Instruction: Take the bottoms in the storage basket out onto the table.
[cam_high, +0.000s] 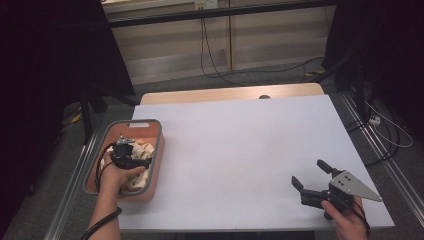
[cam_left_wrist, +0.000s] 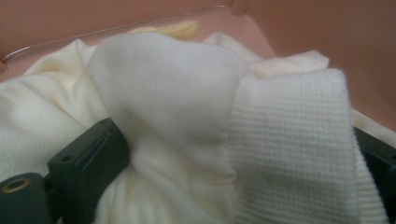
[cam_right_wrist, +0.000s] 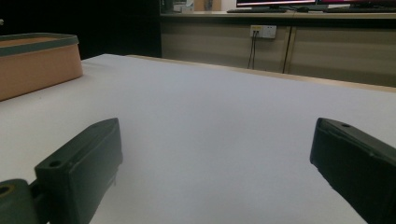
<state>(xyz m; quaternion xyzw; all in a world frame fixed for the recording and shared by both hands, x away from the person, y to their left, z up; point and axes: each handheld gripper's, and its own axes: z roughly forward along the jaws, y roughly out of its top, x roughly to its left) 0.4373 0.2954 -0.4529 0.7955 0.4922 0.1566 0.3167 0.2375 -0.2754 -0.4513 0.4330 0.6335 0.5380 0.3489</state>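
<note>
- Cream-white knitted cloth (cam_left_wrist: 187, 121) lies bunched in the salmon-pink bin (cam_high: 155, 165), which has a grey rim and stands at the left edge of the desk (cam_high: 240, 150)
- Left claw (cam_high: 131, 156) points down into that bin, the person's left hand (cam_high: 116, 177) behind it in the high view
- In the left gripper view a fold of the cloth sits between the two black jaws, which stand wide; the left jaw lies against the bunched fabric, while the right jaw is largely covered by a ribbed part of the cloth, so whether the pads press on it I cannot tell
- More pale cloth fills the bin floor around the fold, up to the pink walls
- Right claw (cam_high: 312, 176) rests low over the near right part of the desk, held by the right hand (cam_high: 347, 220), with the grey three-cornered plate (cam_high: 357, 186) on top
- Its jaws are released and spread wide, with only bare white desk surface between them in the right gripper view
- Right claw and bin are well apart, the bin showing far off at the left edge of the right gripper view
</note>
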